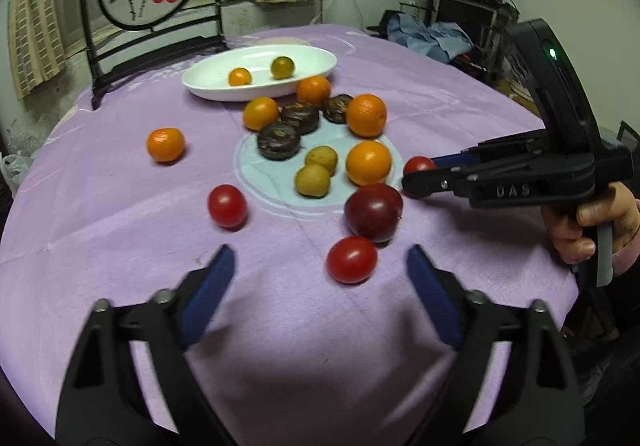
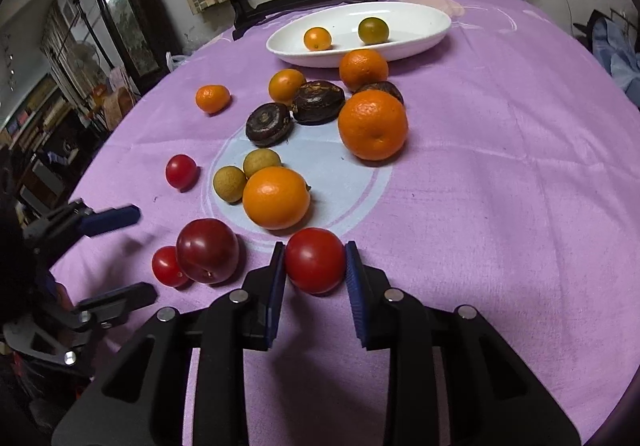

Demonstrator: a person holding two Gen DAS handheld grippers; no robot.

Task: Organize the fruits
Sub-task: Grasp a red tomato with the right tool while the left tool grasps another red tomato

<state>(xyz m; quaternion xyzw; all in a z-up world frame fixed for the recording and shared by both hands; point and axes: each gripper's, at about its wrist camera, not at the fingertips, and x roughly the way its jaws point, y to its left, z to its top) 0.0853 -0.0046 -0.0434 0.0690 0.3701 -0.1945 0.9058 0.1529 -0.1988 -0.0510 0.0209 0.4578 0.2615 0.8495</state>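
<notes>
Pinching a cherry tomato [image 2: 315,260] near the tablecloth's [image 2: 500,205] near edge, your right gripper [image 2: 316,266] grips while your left gripper [image 1: 320,270] hovers spread.

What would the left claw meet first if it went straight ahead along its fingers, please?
Probably the cherry tomato, which sits just beyond the open left claw, slightly right of centre between its fingertips. The dark plum lies right behind it. Height above the cloth is unclear.

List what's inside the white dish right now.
Two small fruits lie inside the white dish: an orange one and a greenish one, apart from each other. The dish floor beneath them and behind its near rim is hidden.
</notes>
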